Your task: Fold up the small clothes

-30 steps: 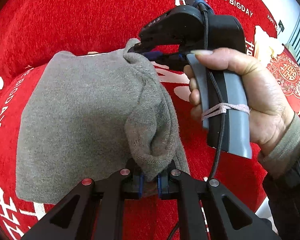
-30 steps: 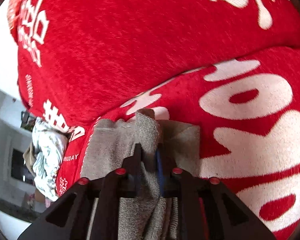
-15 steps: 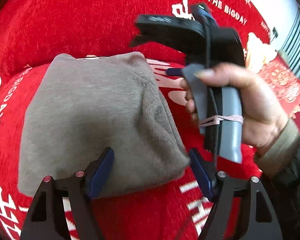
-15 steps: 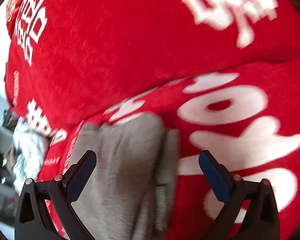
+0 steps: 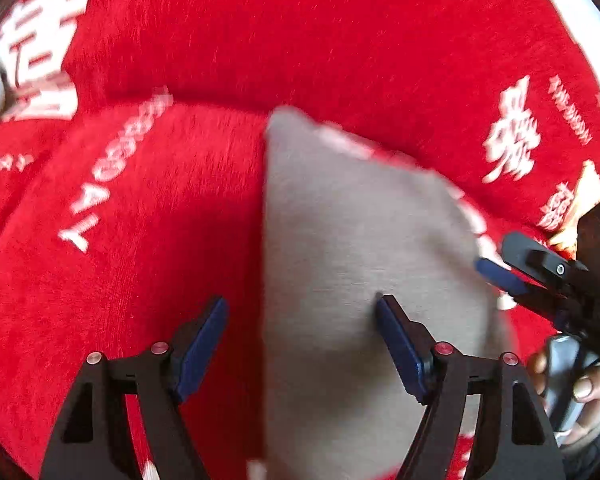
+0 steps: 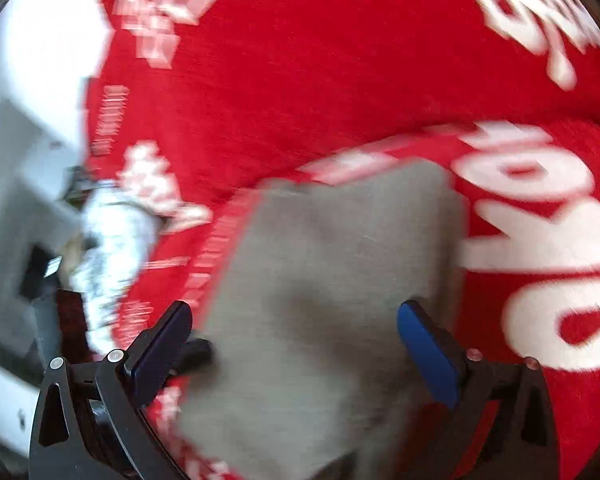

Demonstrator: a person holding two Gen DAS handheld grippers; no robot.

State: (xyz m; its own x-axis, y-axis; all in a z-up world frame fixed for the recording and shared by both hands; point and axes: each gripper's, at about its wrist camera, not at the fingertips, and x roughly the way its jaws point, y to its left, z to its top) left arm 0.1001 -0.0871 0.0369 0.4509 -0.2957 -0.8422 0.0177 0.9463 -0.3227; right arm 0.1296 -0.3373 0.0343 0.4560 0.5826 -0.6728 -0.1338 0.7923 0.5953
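Red lettered cover (image 5: 148, 288) carried the folded grey garment (image 5: 340, 240), under both spread, empty hand-held grippers: left hand-held gripper (image 5: 302, 344) opening, straddling its left edge; right hand-held gripper (image 6: 294, 340).

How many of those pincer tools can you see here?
2. The left hand-held gripper hangs open over the grey cloth's left edge, jaws opening. The right hand-held gripper hangs open over the cloth, and shows at the left view's right edge.
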